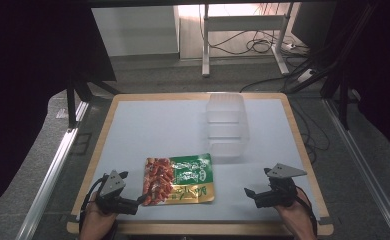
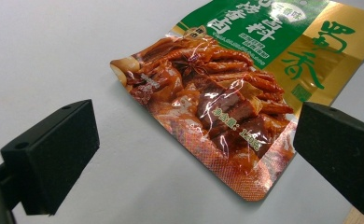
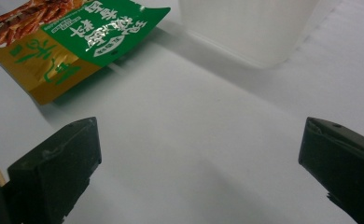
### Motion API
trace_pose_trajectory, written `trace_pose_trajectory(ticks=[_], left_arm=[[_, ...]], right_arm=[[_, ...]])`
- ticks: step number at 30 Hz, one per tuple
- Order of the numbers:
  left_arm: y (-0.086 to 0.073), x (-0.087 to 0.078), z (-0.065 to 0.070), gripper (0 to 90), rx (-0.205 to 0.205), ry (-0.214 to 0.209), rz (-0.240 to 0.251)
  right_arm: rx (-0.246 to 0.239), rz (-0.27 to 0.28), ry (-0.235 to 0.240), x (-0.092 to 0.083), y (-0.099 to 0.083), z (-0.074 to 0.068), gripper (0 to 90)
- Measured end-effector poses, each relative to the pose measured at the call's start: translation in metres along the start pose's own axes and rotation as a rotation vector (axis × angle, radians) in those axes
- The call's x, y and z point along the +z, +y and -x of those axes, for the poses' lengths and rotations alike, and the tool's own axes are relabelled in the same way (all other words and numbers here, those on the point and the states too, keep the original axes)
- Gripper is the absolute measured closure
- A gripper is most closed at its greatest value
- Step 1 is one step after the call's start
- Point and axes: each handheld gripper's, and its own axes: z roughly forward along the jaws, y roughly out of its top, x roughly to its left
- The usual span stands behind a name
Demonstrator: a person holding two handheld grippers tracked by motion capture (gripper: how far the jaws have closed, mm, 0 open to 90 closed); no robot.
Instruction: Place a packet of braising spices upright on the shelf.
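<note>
A: Snack pouch (image 1: pixel 179 179), then — lay flat on the counter (image 1: pixel 148 130) near the front edge, printed side up, just left of centre. Not held by anything.

B: Left claw (image 1: pixel 133 204)?

A: Gaped wide, empty, low over the counter, aimed at the pouch's near-left corner. Sat just beside that corner; contact could not be told from above.

B: Likely trouble there?

A: Thin, glossy film lying flush. Probably no edge to get a jaw under, so a pinch could skid off or just shove the pouch toward the right. Corner in the left gripper view (image 2: pixel 245 184) looked slightly lifted, which might have helped.

B: Further right?

A: Clear plastic tub (image 1: pixel 226 125), upright, open-topped, behind the pouch and just apart from it. Light-looking; easily knocked or tipped by a careless swing. Hard to judge its rim, being see-through.

B: And the far right?

A: Right claw (image 1: pixel 257 196) also spread open, gripping nothing, well apart from the pouch. Close to the counter's front-right edge; cable trailing behind, could have snagged.
</note>
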Motion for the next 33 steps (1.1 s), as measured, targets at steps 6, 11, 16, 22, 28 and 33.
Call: trace_pose_trajectory(ticks=[6,11,16,22,28,33], left_arm=[[0.000,-0.001,0.000,0.2,-0.004,0.005,0.005],[0.001,-0.002,0.000,0.3,-0.011,0.010,0.013],[0.001,-0.003,0.000,0.3,-0.023,0.010,0.024],[0.002,-0.004,0.001,0.3,-0.026,0.012,0.033],[0.003,-0.005,0.001,0.0,-0.021,0.020,0.034],[0.003,-0.004,0.003,0.0,-0.009,0.030,0.031]], right_arm=[[-0.014,0.002,0.012,0.004,0.004,-0.004,0.0],[-0.027,0.002,0.028,0.010,0.007,-0.008,0.0],[-0.022,0.012,0.044,0.014,0.011,-0.011,0.0],[-0.029,0.021,0.057,0.021,0.016,-0.015,0.0],[-0.031,0.010,0.070,0.028,0.019,-0.019,0.0],[-0.029,-0.005,0.083,0.035,0.022,-0.023,0.0]])
